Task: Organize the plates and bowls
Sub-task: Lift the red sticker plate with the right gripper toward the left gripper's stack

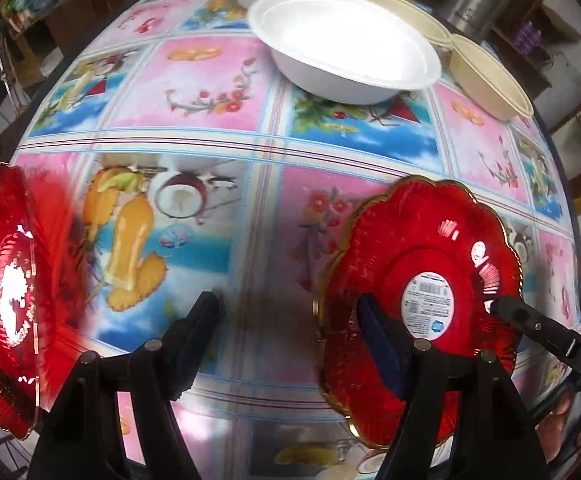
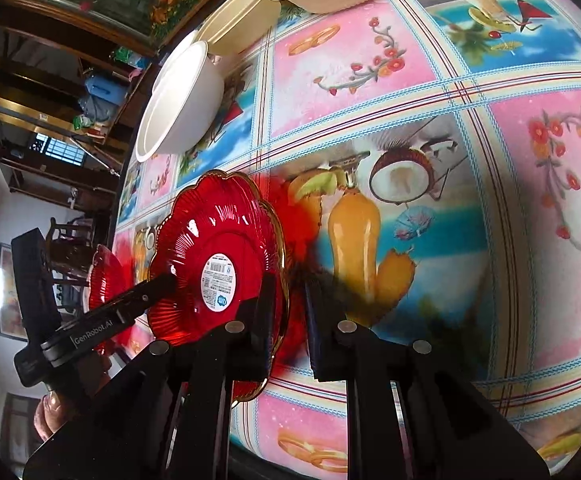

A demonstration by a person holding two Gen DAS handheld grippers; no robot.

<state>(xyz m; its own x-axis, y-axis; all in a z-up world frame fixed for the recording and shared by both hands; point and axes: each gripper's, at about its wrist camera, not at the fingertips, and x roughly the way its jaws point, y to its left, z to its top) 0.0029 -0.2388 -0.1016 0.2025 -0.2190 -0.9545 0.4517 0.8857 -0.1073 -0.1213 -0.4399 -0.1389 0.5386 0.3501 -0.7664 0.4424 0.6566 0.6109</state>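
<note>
Looking along the left wrist view, the left hand-held gripper stands wide with nothing pinched. The near rim of the red plate sits just inside its right finger. That plate appears tilted up off the table, with the right hand-held gripper reaching onto it from the right. A second red plate lies blurred at the far left. The white bowls and beige bowls are well apart at the back. If the wide jaws close now, a finger would likely strike the glossy rim and lever the plate loose. Turning to the right wrist view, the right hand-held gripper is nearly closed, pinching the plate by its thin gold edge. One finger of the left hand-held gripper lies across the plate's face. Such a narrow hold on a slick, ribbed rim could let the plate pivot or slip under its own weight and drop onto the table. The two tools are also close enough to knock together. I cannot tell how near the second plate lies to the table's edge.
</note>
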